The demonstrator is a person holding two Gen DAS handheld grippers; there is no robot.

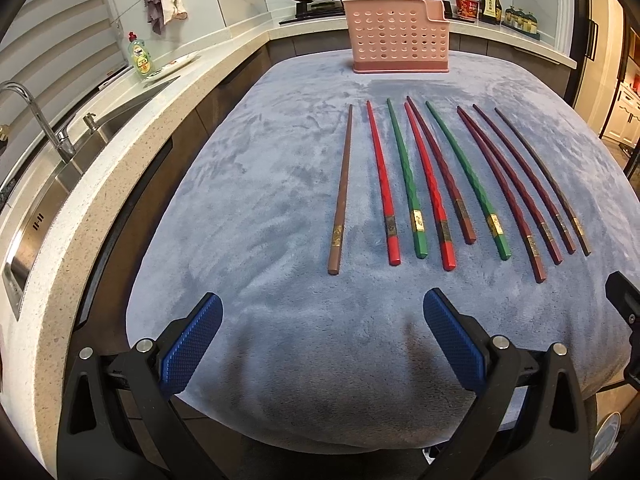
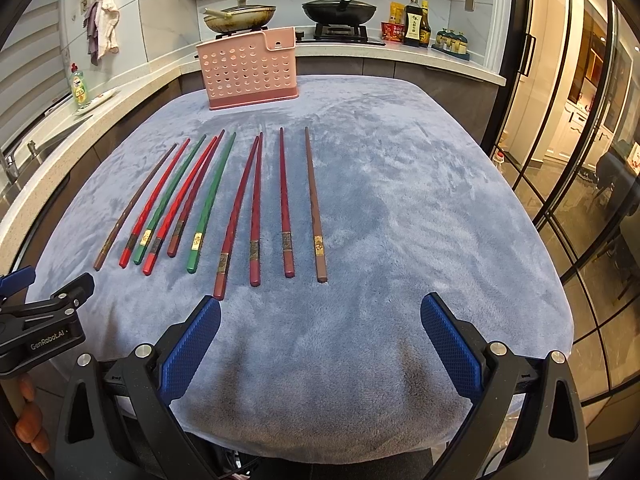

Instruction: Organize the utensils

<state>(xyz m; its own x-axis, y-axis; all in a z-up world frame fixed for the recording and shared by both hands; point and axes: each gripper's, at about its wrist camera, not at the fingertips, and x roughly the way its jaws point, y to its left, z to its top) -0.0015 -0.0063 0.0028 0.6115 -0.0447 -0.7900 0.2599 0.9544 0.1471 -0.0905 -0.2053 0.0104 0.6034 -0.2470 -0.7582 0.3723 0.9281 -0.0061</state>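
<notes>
- At the far left of my right-wrist view, the left gripper is cut off by the frame edge; the fingers of the hand holding it just show below.
- From its own camera, my left gripper is spread wide, holding nothing, above the blue cloth.
- The chopsticks lie side by side on the cloth ahead of it, mostly to its right, not touching it.
- The pink holder stands upright at the far edge, beyond their tips; its inside is hidden.
- My right gripper is also released and empty; the row lies ahead, mostly to its left, one dark red stick ending just beside its left finger.
</notes>
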